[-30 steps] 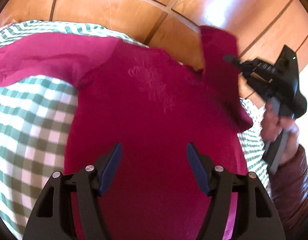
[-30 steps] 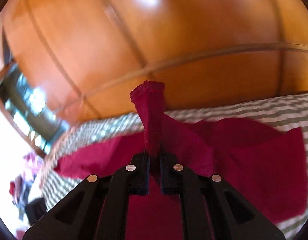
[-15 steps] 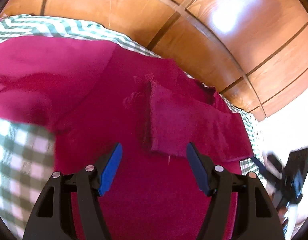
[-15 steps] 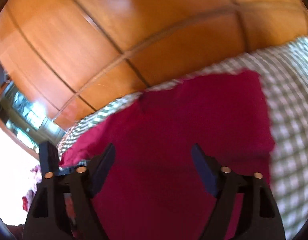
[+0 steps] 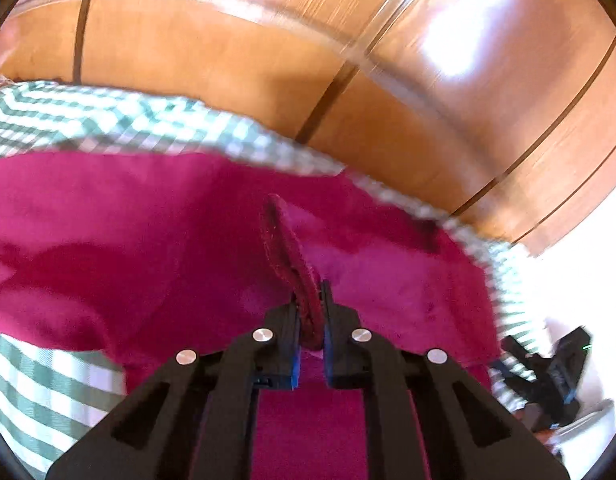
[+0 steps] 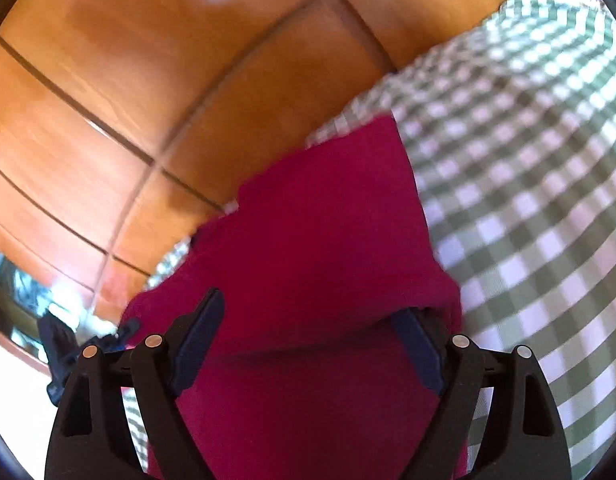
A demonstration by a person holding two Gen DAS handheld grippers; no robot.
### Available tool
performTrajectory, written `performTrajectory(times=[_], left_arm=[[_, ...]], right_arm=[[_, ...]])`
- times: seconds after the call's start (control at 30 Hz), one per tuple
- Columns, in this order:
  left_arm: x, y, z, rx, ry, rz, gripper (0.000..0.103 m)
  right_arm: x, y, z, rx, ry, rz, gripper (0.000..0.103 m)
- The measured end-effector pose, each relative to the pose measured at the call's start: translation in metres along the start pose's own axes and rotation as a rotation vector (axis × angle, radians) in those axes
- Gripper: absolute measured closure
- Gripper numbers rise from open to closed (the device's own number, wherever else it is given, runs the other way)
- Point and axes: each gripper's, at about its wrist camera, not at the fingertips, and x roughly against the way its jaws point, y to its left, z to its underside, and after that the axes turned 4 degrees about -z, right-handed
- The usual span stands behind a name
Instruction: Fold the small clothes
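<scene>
Red garment (image 5: pixel 156 248): cut off by the lower and left edges of the left wrist view; its pinched fold is hidden between the jaws of the left gripper (image 5: pixel 309 312).
Same garment, right wrist view (image 6: pixel 319 240): outline smeared by motion blur, lower part hidden behind the right gripper (image 6: pixel 308 344).
Checked cloth (image 6: pixel 527 200): squares blurred, running out of frame at right.
Right gripper, seen from the left wrist (image 5: pixel 547 368): small, blurred, clipped at the rim; jaw stance unreadable there.
Dark object (image 6: pixel 60 348): too blurred to identify.
</scene>
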Motion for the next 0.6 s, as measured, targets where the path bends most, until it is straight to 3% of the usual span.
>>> performTrajectory(times=[0.07, 0.2, 0.27, 0.33, 0.37, 0.53, 0.6], left_arm=[[-0.016, 0.006, 0.01, -0.014, 0.05, -0.047, 0.093], [-0.018, 0.006, 0.016, -0.031, 0.016, -0.055, 0.093], [-0.015, 0.003, 0.013, -0.021, 0.008, -0.042, 0.084], [-0.006, 0.007, 0.014, -0.007, -0.019, -0.047, 0.063], [-0.001, 0.009, 0.014, 0.006, -0.038, -0.055, 0.059], [0.027, 0.036, 0.019, 0.077, -0.072, -0.076, 0.053], [0.043, 0.055, 0.024, 0.105, -0.084, -0.079, 0.052]], right_arm=[[0.0, 0.005, 0.01, 0.044, 0.019, 0.029, 0.019], [0.018, 0.032, 0.019, 0.152, 0.075, 0.016, 0.019], [0.024, 0.05, 0.018, 0.238, 0.046, 0.041, 0.019], [0.021, 0.065, 0.012, 0.286, 0.009, 0.072, 0.019], [0.012, 0.068, 0.009, 0.288, -0.001, 0.103, 0.019], [-0.035, 0.063, 0.016, 0.303, 0.035, 0.243, 0.019], [-0.045, 0.066, 0.032, 0.376, 0.021, 0.308, 0.015]])
